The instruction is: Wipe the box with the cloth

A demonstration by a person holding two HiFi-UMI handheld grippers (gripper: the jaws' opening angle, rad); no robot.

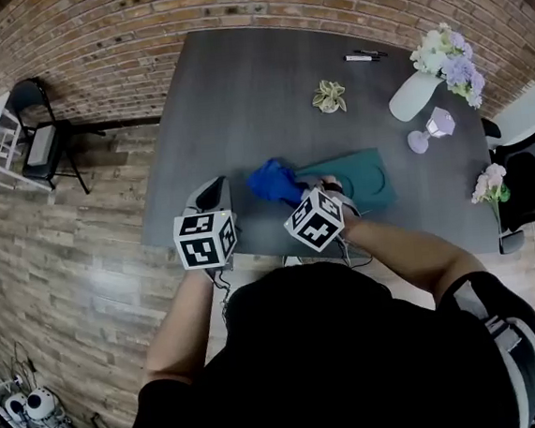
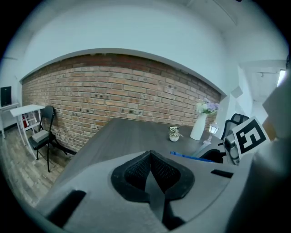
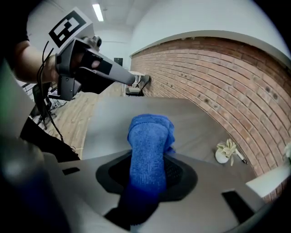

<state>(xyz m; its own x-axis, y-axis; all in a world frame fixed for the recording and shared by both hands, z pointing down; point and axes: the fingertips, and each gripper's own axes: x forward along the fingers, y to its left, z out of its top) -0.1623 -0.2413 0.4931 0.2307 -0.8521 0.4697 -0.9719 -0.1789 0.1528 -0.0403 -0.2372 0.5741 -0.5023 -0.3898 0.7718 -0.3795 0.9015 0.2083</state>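
A flat teal box [image 1: 366, 176] lies on the dark grey table [image 1: 238, 98] near its front edge. My right gripper [image 1: 320, 190] is shut on a blue cloth [image 1: 273, 181], which bunches out to the left of the box's left end. In the right gripper view the cloth [image 3: 149, 144] sticks up between the jaws of the gripper [image 3: 150, 160]. My left gripper [image 1: 216, 193] hovers over the table's front left, left of the cloth and apart from it. Its jaws [image 2: 150, 155] are shut on nothing. A strip of the cloth [image 2: 190, 157] shows to its right.
At the table's back right stand a white vase of flowers [image 1: 415, 94], a small potted plant [image 1: 329, 97], a lilac lamp [image 1: 434, 128] and pens [image 1: 362, 56]. More flowers [image 1: 491, 185] sit at the right edge. A black chair [image 1: 42, 138] stands on the floor to the left.
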